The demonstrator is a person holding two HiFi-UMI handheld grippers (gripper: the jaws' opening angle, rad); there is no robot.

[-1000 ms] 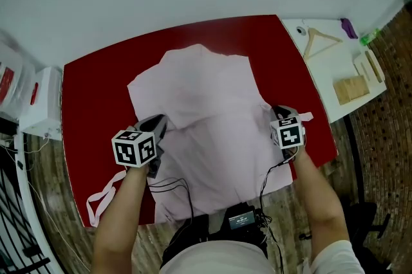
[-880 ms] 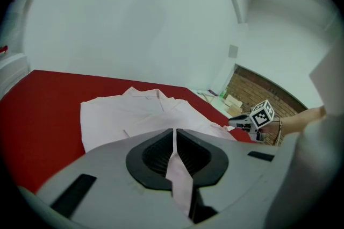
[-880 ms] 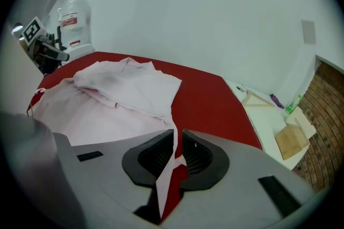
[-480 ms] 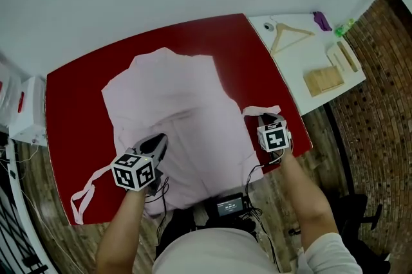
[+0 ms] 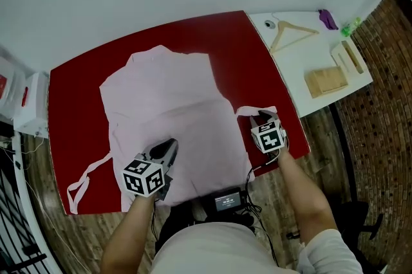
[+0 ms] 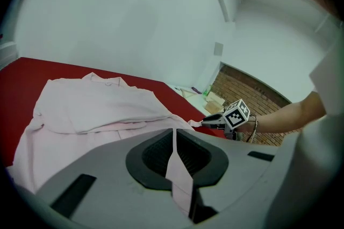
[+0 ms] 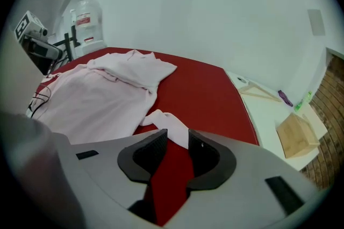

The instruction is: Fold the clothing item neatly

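Observation:
A pale pink garment (image 5: 167, 99) lies spread on the red table (image 5: 77, 73), collar end far from me. My left gripper (image 5: 168, 149) is at its near left hem, shut on a fold of pink cloth (image 6: 174, 163) that runs up between its pads. My right gripper (image 5: 262, 116) rests low at the garment's near right side, its jaws opening. The end of a pink strap (image 7: 169, 127) lies at its tips, and red table shows through the gap. A second pink strap (image 5: 84, 177) loops near the table's front left edge.
A white side table (image 5: 302, 57) on the right holds a wooden hanger (image 5: 293, 29), wooden blocks (image 5: 325, 81) and small purple and green items. A white box (image 5: 29, 105) stands at the left. Cables and a small device (image 5: 228, 202) hang at my waist.
Both grippers have drawn back toward the table's near edge, and the garment's near part came with them. The right gripper's jaws have parted off the pink strap. The left stays shut.

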